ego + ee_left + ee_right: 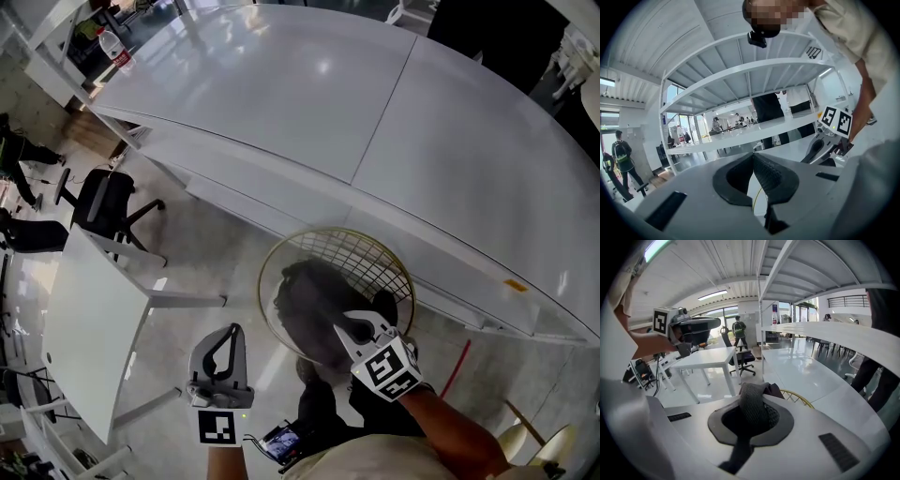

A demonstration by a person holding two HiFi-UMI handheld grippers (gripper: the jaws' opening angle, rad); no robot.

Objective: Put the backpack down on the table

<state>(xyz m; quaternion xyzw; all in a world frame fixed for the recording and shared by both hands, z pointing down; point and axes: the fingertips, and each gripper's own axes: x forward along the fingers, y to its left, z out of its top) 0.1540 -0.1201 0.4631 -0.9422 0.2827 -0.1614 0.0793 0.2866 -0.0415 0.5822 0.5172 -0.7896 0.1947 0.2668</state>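
Observation:
A dark backpack (pixel 302 302) lies in a round wire basket with a yellow rim (pixel 323 232) on the floor, just in front of the long white table (pixel 375 112). My right gripper (pixel 354 328) is over the backpack. In the right gripper view it (pixel 752 400) is shut on the backpack's grey mesh strap (pixel 751 411), and the strap's tail hangs down between the jaws. My left gripper (pixel 228 337) hangs to the left of the basket over the floor. In its own view the tips (pixel 753 157) meet with nothing between them.
A small white table (pixel 89 319) stands at the left with a black office chair (pixel 103 202) behind it. A bottle (pixel 112 45) stands at the long table's far left corner. People stand far off in the room (pixel 737 331).

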